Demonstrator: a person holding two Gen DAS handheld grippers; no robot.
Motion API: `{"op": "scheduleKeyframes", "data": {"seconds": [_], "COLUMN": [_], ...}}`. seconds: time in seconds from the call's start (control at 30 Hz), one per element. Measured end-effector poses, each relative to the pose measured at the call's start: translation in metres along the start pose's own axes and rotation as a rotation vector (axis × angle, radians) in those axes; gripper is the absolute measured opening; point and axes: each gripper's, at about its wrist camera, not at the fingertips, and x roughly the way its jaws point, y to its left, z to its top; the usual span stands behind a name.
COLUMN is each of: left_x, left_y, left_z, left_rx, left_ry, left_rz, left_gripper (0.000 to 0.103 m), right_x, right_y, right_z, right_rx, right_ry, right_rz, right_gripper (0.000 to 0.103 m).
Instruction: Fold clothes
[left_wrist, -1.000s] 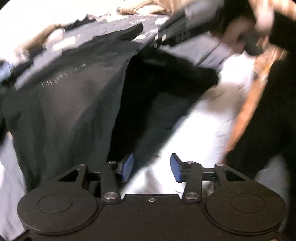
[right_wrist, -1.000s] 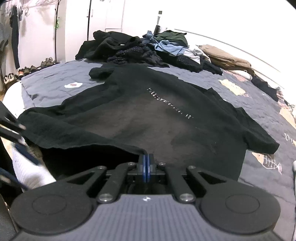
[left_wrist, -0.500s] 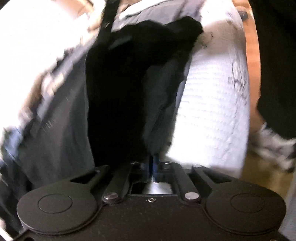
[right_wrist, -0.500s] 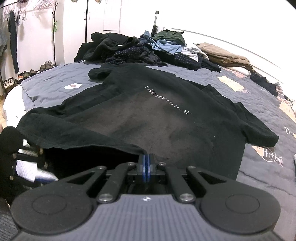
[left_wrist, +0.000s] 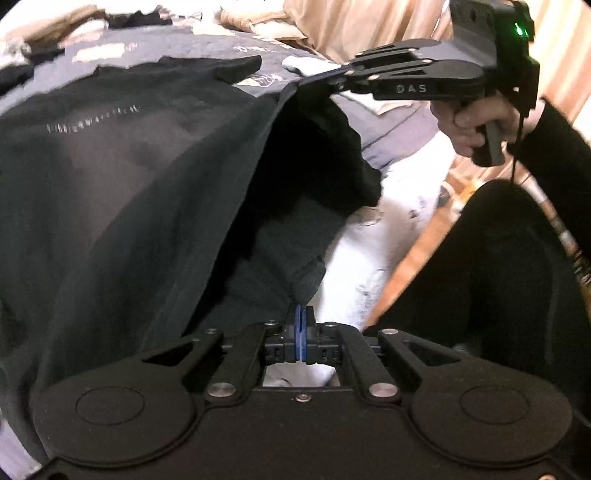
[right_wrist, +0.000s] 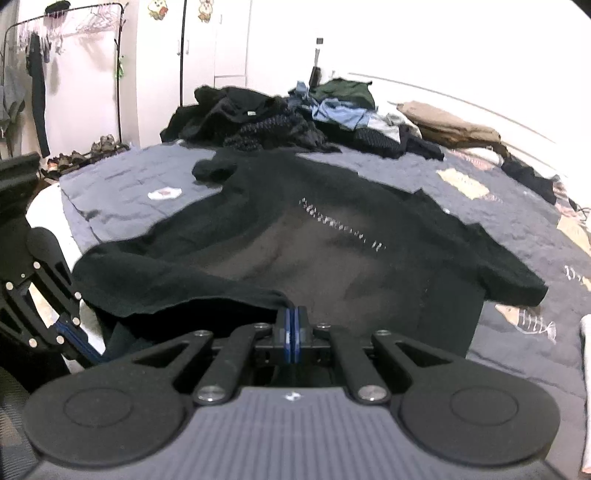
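While both tools were clamped shut on the near hem of the black T-shirt (right_wrist: 332, 251), left tool (left_wrist: 300, 325) and right tool (right_wrist: 291, 328) side by side, the shirt's length ran straight away across the bed (right_wrist: 122, 184), collar end farthest.

Clothes rack (right_wrist: 74, 22), shoes (right_wrist: 85, 153), white wardrobe (right_wrist: 229, 44)
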Motion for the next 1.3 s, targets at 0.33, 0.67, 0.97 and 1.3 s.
{"op": "scheduleKeyframes", "data": {"seconds": [0.33,0.67,0.97,1.3], "left_x": [0.04,-0.019,0.013,-0.097], "left_y": [-0.031,-0.011,0.028,0.073], "left_z": [-0.044,-0.038,-0.048,-0.031], "left_rx": [0.09,0.162,0.195,-0.067], "left_ry": [0.16,0.016,0.18,0.043], "left_rz": [0.102,0.497,0.689,0.558], "left_gripper": [0.002,0.053,0.007,0.004], "right_x": [0.007,-0.005,-0.014,-0.021], "right_y": [0.012,0.014,0.011,0.018], "right_z": [-0.012,-0.018,-0.022,-0.018], "right_rx": [-0.038,-0.013,0.044,0.024], "right_ry": [0.046,0.02,-0.028,-0.052], "right_rz": [0.015,-0.005,-0.028,-0.016], "right_gripper": [0.002,0.002,0.002,0.002]}}
